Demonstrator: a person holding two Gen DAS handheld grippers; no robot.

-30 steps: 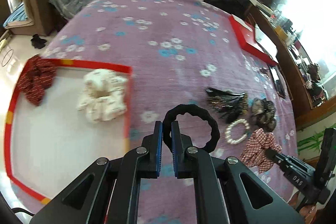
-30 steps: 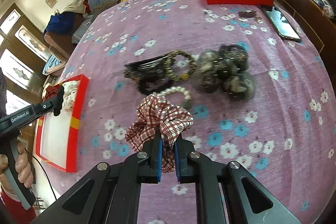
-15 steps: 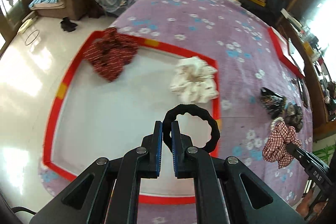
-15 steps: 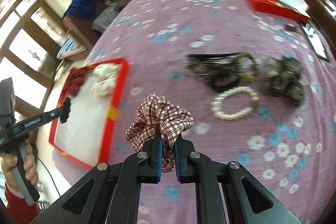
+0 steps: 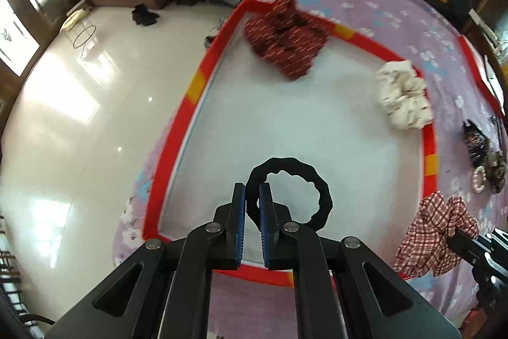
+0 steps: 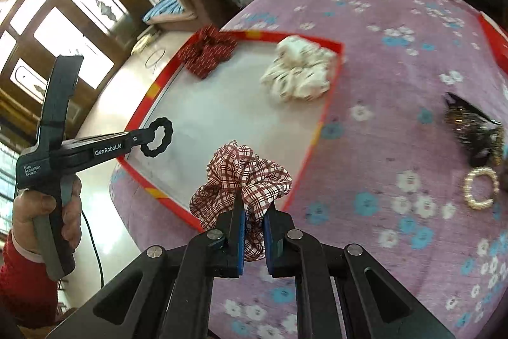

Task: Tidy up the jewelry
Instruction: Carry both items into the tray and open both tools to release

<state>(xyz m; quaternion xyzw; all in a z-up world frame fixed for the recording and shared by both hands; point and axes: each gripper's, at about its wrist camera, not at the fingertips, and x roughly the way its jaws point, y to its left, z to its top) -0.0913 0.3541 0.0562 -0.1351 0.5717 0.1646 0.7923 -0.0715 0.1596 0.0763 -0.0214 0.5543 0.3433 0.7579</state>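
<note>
Left wrist view: the left gripper (image 5: 252,205) has its fingers pinched on a black wavy ring-shaped hair tie (image 5: 290,191) above the red-rimmed white tray (image 5: 177,123), ready for release. The right gripper (image 6: 254,220), fingers clamped on a red-and-white checked fabric scrunchie (image 6: 243,177), hangs over the tray's near edge.

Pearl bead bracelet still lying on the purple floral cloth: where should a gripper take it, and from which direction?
The white pearl bead bracelet lies flat as an open ring on the purple floral cloth. Probably best: come straight down from above and pinch one strand, one finger inside the ring and one outside. Choose the arc facing away from the dark hair accessories, which crowd its far side.
</note>
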